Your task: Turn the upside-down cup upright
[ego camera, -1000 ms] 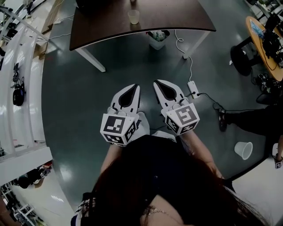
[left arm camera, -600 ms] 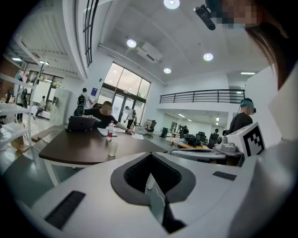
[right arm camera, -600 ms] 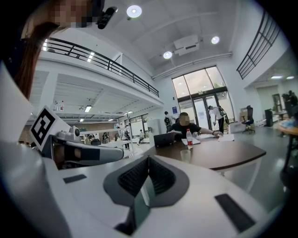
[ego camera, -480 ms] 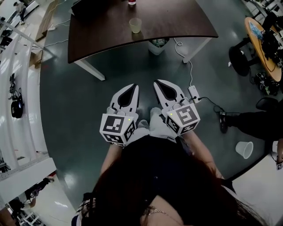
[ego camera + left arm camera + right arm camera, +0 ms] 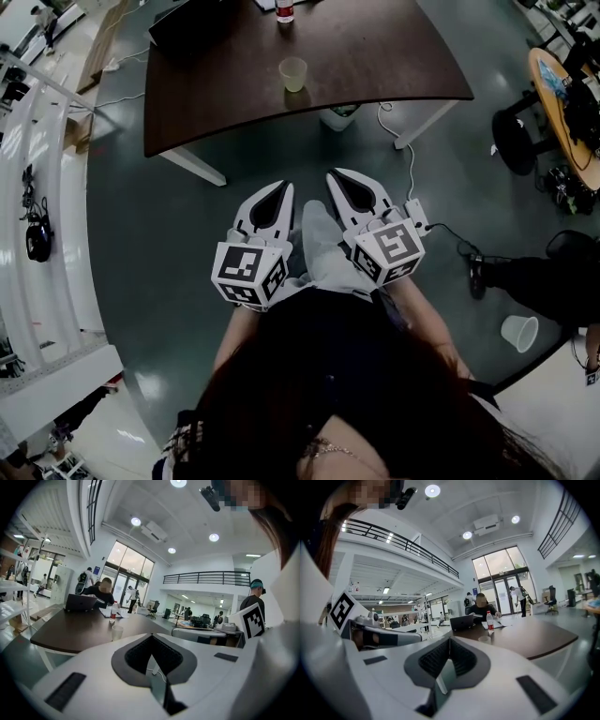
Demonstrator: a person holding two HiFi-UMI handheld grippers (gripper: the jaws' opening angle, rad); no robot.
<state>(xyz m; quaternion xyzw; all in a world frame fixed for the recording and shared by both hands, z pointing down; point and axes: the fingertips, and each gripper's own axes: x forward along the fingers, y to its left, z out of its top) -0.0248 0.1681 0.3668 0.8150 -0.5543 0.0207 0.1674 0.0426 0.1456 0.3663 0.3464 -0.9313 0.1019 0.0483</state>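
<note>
A pale translucent cup [image 5: 293, 74] stands on a dark brown table [image 5: 375, 66], near its front edge; which way up it stands I cannot tell. It shows small and far off in the left gripper view [image 5: 117, 633] and the right gripper view [image 5: 484, 640]. My left gripper [image 5: 280, 186] and right gripper [image 5: 335, 175] are held side by side over the dark floor, well short of the table. Both point toward it. Both are shut with nothing between the jaws, as the left gripper [image 5: 151, 638] and right gripper [image 5: 449, 641] also show in their own views.
A red-labelled bottle [image 5: 284, 11] and a laptop [image 5: 81, 603] sit further back on the table, where a person [image 5: 480, 605] is seated. A bin [image 5: 339, 116] stands under the table. A power strip [image 5: 414, 212] with its cable and another cup [image 5: 518, 332] lie on the floor at right.
The table with the cup has slid lower and nearer in the head view. Both grippers stay shut and side by side.
</note>
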